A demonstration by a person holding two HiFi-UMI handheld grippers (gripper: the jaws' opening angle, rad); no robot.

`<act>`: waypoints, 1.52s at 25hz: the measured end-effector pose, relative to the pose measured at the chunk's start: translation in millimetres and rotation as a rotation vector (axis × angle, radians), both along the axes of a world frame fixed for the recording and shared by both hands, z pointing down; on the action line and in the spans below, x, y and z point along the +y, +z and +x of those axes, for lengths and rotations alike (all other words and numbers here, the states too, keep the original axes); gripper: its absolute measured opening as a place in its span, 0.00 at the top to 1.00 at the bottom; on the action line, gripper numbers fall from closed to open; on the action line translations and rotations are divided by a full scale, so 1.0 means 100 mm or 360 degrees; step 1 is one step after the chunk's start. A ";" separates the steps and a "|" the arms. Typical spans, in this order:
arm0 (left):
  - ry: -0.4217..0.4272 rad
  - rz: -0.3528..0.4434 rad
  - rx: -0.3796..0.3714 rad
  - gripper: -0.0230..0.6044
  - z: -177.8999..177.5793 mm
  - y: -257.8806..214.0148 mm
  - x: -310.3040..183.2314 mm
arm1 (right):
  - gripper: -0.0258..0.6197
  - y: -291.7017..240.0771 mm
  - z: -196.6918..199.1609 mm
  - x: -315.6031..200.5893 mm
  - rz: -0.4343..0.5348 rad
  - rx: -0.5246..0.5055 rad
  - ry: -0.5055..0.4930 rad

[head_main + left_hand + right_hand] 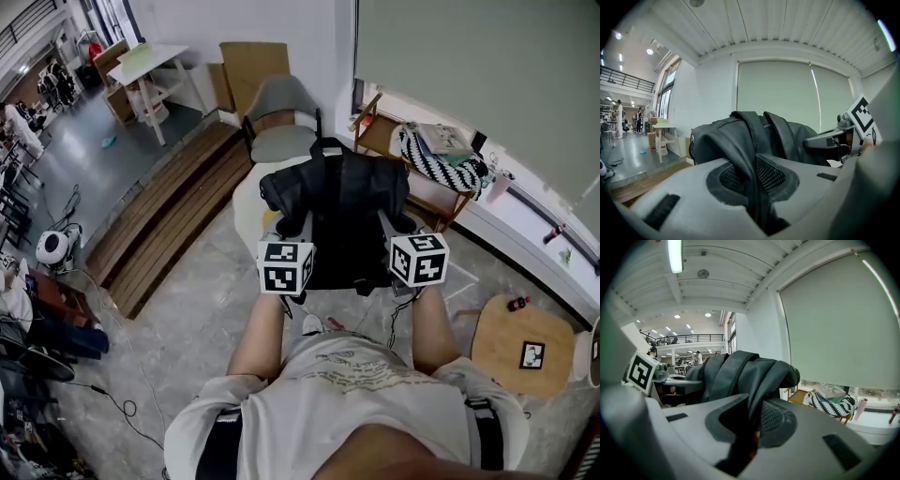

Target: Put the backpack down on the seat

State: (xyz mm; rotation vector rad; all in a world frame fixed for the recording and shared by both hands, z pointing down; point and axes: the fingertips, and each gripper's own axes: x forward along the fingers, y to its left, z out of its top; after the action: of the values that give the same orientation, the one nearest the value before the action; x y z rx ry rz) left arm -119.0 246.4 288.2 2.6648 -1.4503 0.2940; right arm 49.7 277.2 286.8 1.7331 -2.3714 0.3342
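Black backpack [342, 202] held up in both grippers, close to the grey chair [281, 117].
The left gripper's [755, 177] jaws pinch one strap and the right gripper's [751, 422] jaws pinch another. The backpack hangs just on the person's side of the chair, off its seat.

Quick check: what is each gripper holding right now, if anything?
Left gripper: shut on the backpack, pinching a shoulder strap.
Right gripper: shut on the backpack, pinching a fold of its black material.
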 end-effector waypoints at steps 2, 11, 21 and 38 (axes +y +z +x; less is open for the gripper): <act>0.0010 0.0001 0.0012 0.85 -0.06 -0.06 -0.17 | 0.87 -0.05 -0.07 -0.17 0.0007 0.0001 0.0005; 0.0040 0.0019 0.0040 0.85 -0.32 -0.18 -0.97 | 0.87 -0.17 -0.34 -0.93 0.0025 0.0065 0.0043; 0.0052 -0.0082 0.0139 0.85 -0.57 0.07 -1.34 | 0.87 0.00 -0.61 -1.30 -0.0080 0.0108 0.0028; -0.0116 -0.0083 0.0090 0.85 -0.62 0.19 -2.01 | 0.87 0.18 -0.65 -2.11 -0.0109 0.0009 -0.0188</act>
State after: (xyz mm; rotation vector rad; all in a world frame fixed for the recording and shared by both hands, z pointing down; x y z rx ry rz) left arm -180.5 45.5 307.6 2.5514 -1.4980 0.2444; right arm -15.5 66.1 305.2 1.5550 -2.4155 0.3867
